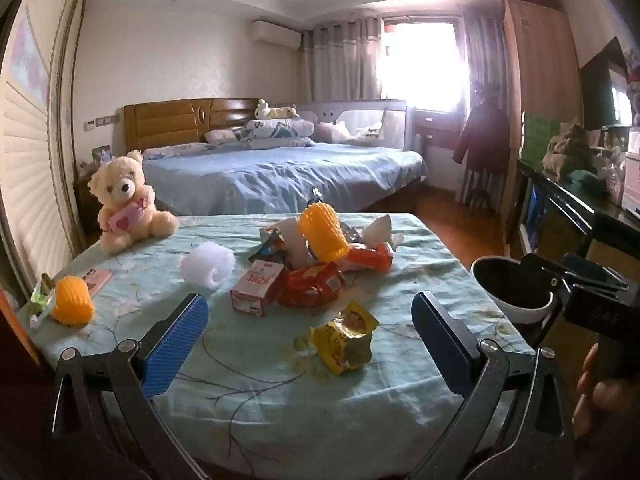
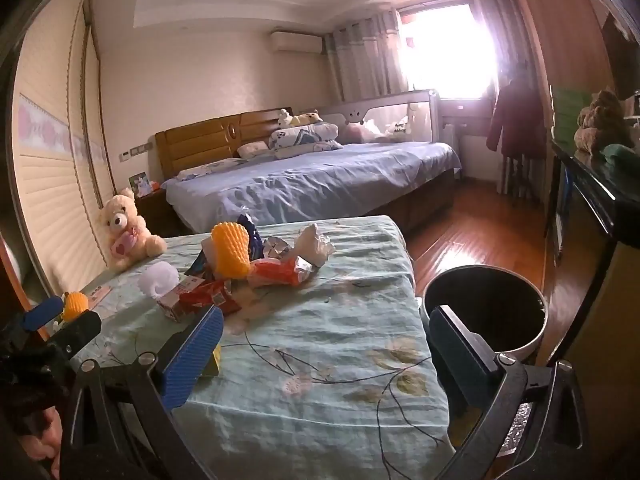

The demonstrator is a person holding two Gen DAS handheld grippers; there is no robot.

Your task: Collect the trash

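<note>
From the left wrist view, the left gripper [image 1: 310, 322] has its two blue pads spread wide, and nothing is held between them. It hangs over the near part of the table with the pale green flowery cloth [image 1: 256, 396]. The landmark here is the crumpled yellow snack wrapper [image 1: 343, 336], which lies on the cloth between the two pads but not touching them. Just behind the wrapper sit a small red and white carton [image 1: 256, 286] and a red crinkly snack bag [image 1: 312, 286]. Farther behind it stands a tall orange foam net sleeve [image 1: 322, 234] on the heap of trash. Off to the wrapper's left are a white foam net roll [image 1: 207, 266] and a small orange foam net cup [image 1: 73, 300]. To its right, past the table edge, is the round black bin with a white rim [image 1: 514, 290].

From the right wrist view, the right gripper [image 2: 324, 350] is also wide open and empty. The black bin sits just right of it, down beside the table. The yellow wrapper is mostly hidden behind its left pad.

What could go wrong? The wrapper is thin and flat, so the pads might pinch the cloth too and drag it, tipping the heap. The cream teddy bear [image 1: 126, 200] is not trash and could get grabbed by mistake. Light foam could bounce off the bin rim onto the floor.
</note>
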